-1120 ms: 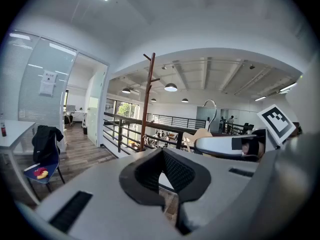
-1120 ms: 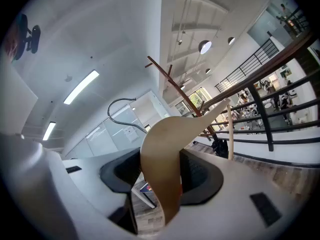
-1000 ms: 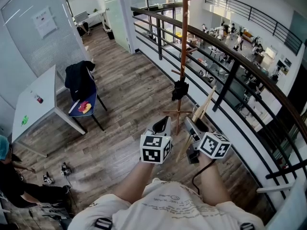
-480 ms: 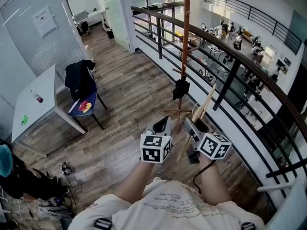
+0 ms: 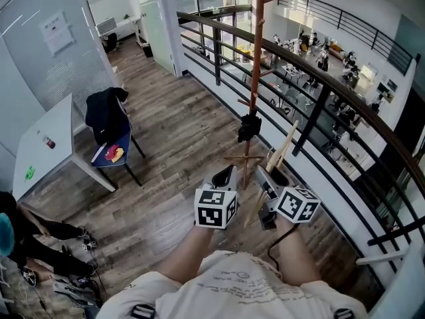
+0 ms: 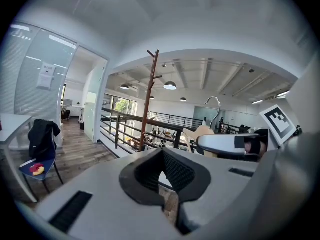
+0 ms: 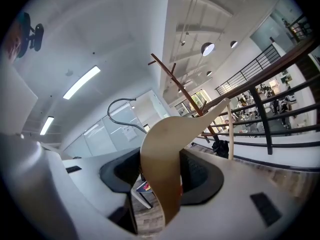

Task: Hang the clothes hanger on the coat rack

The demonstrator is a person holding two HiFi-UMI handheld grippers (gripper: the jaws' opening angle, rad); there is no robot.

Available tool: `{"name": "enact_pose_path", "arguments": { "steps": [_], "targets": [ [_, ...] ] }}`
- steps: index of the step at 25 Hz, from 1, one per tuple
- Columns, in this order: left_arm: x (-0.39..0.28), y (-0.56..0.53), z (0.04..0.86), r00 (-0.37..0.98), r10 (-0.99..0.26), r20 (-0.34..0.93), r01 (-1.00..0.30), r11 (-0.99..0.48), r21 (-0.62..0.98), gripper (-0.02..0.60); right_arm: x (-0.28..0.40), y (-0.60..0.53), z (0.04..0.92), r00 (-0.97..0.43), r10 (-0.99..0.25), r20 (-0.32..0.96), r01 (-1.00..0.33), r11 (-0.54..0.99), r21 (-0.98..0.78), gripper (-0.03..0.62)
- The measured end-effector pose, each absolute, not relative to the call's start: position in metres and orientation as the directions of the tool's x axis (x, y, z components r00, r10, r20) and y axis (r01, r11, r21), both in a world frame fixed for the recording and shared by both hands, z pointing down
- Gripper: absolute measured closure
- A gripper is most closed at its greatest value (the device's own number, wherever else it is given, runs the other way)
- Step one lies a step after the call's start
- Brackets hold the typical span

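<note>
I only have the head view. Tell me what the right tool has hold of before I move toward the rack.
Observer: The right tool is clamped on the wooden hanger, with a pad on each face of its flat body.
Operator: Report where the hook points.
Observer: The metal hook rises from the hanger's top and curls to the left in the right gripper view. It is not yet on anything.
Operator: Now check the left tool.
Observer: The left tool has nothing between its jaws. The coat rack stands ahead of it, well beyond the tips.
</note>
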State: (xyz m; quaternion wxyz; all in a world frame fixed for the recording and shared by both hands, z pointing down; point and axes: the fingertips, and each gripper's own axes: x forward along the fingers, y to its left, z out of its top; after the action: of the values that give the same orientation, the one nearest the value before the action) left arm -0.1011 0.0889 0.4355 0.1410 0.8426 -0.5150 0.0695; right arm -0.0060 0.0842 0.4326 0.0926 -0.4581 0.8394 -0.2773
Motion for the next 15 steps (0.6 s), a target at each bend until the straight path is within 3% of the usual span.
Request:
{"name": "enact_pose_path", "arguments": {
  "steps": [15],
  "targets": [
    [-0.125,0.074,0.44,0.521,-0.819,0.241,-0.853,-0.494,0.167,0.584,-0.029,0.073,0.435,-0.526,-0.848,0.066,-0.715,0.398,-0.575,0.373]
  ]
}}
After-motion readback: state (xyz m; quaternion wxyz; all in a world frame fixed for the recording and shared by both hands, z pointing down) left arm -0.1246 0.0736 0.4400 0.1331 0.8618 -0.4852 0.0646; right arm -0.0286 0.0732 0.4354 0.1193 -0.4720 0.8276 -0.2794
